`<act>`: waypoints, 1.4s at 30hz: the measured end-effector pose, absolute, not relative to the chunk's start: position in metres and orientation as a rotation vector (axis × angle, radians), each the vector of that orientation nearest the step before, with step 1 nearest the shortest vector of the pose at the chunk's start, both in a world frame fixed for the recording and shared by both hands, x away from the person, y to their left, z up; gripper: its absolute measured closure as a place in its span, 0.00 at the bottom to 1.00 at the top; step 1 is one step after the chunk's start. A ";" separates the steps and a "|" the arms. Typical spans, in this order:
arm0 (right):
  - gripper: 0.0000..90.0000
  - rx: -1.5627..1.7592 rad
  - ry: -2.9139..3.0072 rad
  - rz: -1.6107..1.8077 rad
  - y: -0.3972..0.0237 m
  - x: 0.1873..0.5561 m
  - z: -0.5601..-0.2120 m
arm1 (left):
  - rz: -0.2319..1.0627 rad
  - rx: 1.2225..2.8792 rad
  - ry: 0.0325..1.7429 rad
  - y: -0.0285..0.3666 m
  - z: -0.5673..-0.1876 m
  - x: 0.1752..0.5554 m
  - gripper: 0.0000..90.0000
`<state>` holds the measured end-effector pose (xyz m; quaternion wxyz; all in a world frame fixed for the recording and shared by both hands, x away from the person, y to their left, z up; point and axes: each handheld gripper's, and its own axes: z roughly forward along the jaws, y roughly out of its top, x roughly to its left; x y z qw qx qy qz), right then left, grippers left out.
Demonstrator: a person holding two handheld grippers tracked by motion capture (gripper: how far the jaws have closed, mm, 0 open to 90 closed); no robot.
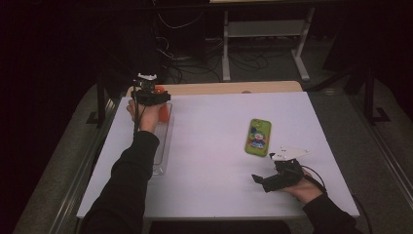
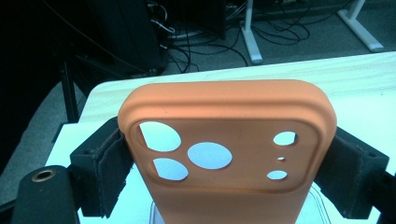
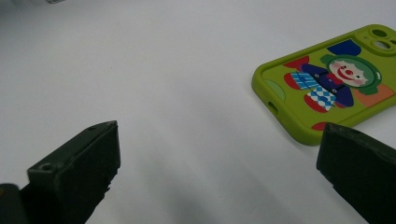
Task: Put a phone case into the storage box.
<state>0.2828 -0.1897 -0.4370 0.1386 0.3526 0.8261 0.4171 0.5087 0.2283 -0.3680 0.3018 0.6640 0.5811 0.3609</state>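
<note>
The orange phone case (image 2: 229, 154) sits clamped between the two black jaws of my left gripper (image 2: 229, 163), pads pressing on its long edges from either side. In the left gripper view its camera end points away from me toward twelve o'clock, with the rounded top edge uppermost and the back panel facing the lens; through the camera cut-outs I see the white table showing as pale ovals. The case stands tilted rather than flat, its lower end running out of the picture at six o'clock, just above the rim of a clear plastic tray (image 2: 317, 198).

In the high view that same orange phone case (image 1: 163, 111) is at the far left of the table (image 1: 214, 136), at about ten o'clock from the table's middle, partly hidden behind my left hand (image 1: 146, 114) and the left gripper (image 1: 148, 95). The clear plastic tray (image 1: 163, 146) lies lengthwise under and just nearer to me than the case, running toward six o'clock along my black sleeve (image 1: 129, 180).

Well apart, at about four o'clock from the table's middle, my right gripper (image 1: 260, 181) rests low by the near edge, its jaws standing wide apart with nothing between them. The green phone case (image 1: 258, 137) with a clown picture lies flat on the table at about eleven o'clock from it, near but not touching; in the right gripper view this green phone case (image 3: 327, 84) lies at two o'clock beyond the right-hand jaw
</note>
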 end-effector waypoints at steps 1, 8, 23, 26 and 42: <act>0.00 1.016 2.389 1.207 -0.190 0.283 -0.437 | 0.959 1.760 1.533 0.228 -0.369 0.509 0.15; 0.00 1.013 2.391 1.211 -0.190 0.283 -0.437 | 0.953 1.744 1.523 0.228 -0.371 0.513 0.14; 0.00 1.022 2.391 1.209 -0.189 0.283 -0.436 | 0.894 1.756 1.493 0.238 -0.363 0.512 0.00; 0.00 1.019 2.392 1.208 -0.189 0.282 -0.436 | 0.884 1.787 1.458 0.243 -0.355 0.507 0.00; 0.00 1.015 2.391 1.206 -0.188 0.281 -0.434 | 0.620 1.943 1.198 0.254 -0.331 0.460 0.00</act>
